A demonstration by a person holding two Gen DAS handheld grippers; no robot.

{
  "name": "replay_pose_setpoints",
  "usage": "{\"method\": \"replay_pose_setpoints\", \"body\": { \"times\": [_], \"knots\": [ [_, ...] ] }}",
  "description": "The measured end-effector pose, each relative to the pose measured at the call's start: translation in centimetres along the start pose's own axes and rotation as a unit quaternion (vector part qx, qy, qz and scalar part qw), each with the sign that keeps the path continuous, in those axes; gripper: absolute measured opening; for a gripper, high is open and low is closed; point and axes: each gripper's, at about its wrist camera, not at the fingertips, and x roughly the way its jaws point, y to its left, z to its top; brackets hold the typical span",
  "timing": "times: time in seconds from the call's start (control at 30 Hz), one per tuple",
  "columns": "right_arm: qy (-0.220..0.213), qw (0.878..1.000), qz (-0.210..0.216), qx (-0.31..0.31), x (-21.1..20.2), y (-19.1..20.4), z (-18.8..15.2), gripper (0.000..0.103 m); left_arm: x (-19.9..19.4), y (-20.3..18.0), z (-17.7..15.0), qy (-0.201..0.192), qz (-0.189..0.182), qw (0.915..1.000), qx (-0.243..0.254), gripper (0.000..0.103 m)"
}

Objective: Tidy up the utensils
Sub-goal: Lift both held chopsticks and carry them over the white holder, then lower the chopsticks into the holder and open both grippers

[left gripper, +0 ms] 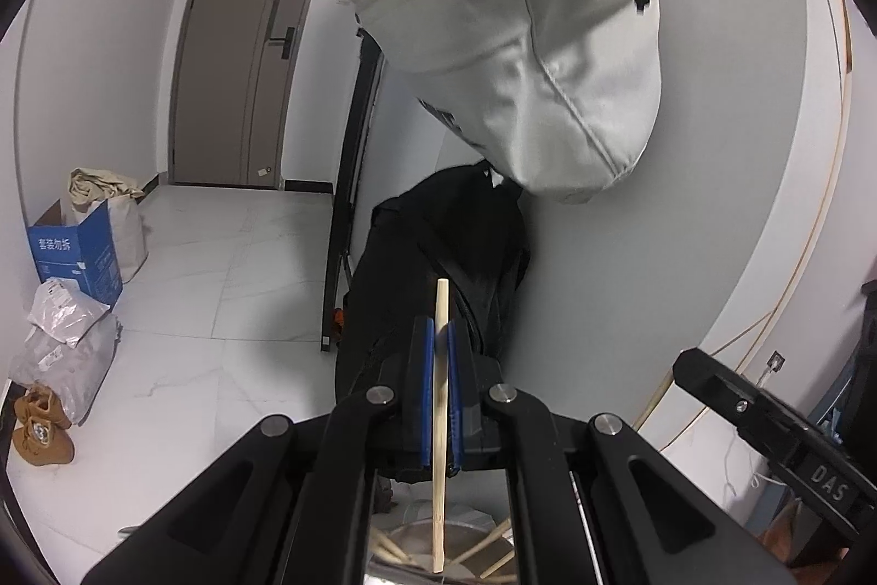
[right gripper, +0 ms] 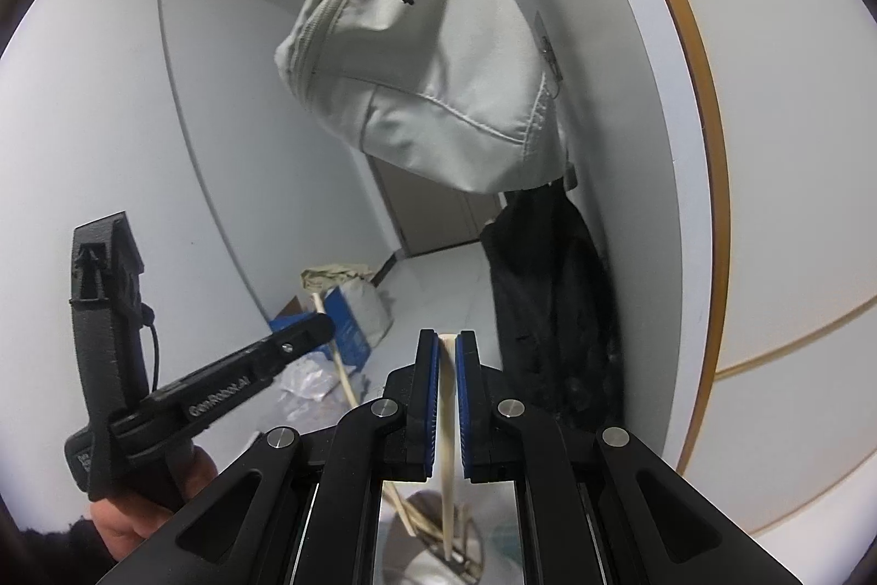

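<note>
Fingers (left gripper: 417, 398) of both grippers pinch one chopstick (left gripper: 440, 420) each — lifted clear above the metal bowl (left gripper: 438, 552) — probably for sorting.

Each wrist camera looks forward along its own closed fingers, tilted slightly down. Both views share the nearby hanging grey bag (left gripper: 515, 53) (right gripper: 427, 64) and the door (left gripper: 246, 47).
</note>
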Motion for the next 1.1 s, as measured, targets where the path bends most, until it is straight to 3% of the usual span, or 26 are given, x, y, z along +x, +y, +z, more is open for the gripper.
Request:
{"method": "replay_pose_setpoints", "body": {
  "times": [0.33, 0.53, 0.83, 0.93, 1.1],
  "knots": [
    [0.016, 1.0, -0.005, -0.008, 2.2, -0.9, -1.5, 0.006, 1.0, 0.7, -2.8, 0.013, -0.018, 0.9997, 0.008, 0.001],
    [0.038, 0.999, 0.003, -0.022, 3.1, -0.6, -3.5, 0.006, -0.3, 0.4, -4.7, 0.033, -0.037, 0.9977, 0.045, 0.001],
    [0.086, 0.996, 0.024, -0.004, 2.9, -0.6, -6.3, 0.009, -1.9, 1.2, -5.0, 0.096, -0.125, 0.9868, 0.039, 0.002],
    [0.101, 0.994, 0.031, -0.003, 3.0, -0.2, -7.3, 0.009, -1.8, 0.4, -5.7, 0.128, -0.121, 0.982, 0.069, 0.002],
    [0.116, 0.993, 0.027, 0.004, 2.7, 0.0, -8.6, 0.009, -2.0, 0.7, -6.4, 0.154, -0.12, 0.9793, 0.054, 0.002]
  ]
}}
